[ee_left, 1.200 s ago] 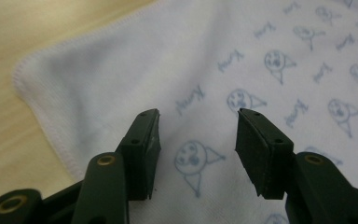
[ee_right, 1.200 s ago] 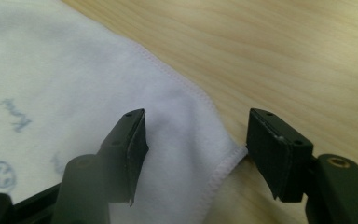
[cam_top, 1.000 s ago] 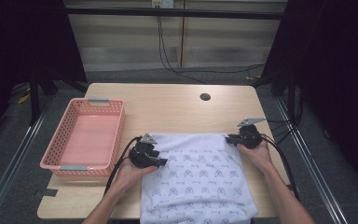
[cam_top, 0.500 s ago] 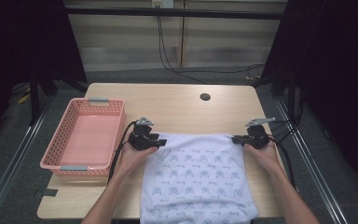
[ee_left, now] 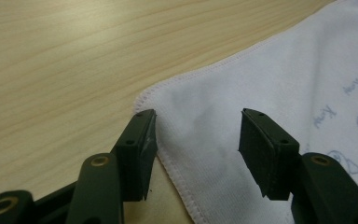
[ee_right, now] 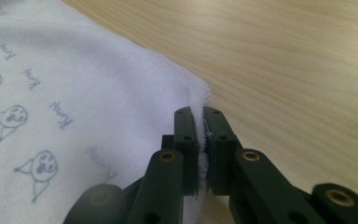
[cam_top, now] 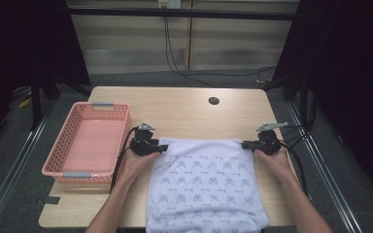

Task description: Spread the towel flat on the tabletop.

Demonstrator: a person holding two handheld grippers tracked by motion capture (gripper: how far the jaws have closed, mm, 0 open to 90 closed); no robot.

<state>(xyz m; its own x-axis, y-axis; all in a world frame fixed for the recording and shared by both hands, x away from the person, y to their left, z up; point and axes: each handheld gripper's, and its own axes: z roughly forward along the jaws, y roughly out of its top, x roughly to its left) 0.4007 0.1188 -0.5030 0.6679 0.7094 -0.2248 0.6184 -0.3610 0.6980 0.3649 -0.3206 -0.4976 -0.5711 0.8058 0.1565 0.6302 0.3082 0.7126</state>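
Both forearms reach forward over the table [cam_top: 184, 111], hands low at the far corners of the white printed cloth [cam_top: 206, 187]. The right claw [cam_top: 246, 144] pinches its corner tight; the left claw [cam_top: 162, 147] gapes, jaws just widening, corner lying loose between them. Since a second ago, the cloth is drawn out flatter and farther up the table.

Bare forearms, no sleeves. Each matte black hand-held gripper [cam_top: 161, 147] [cam_top: 245, 144] has flat ribbed pads, brass-coloured pivot rivets, a grey three-cornered plate and a trailing black cable.
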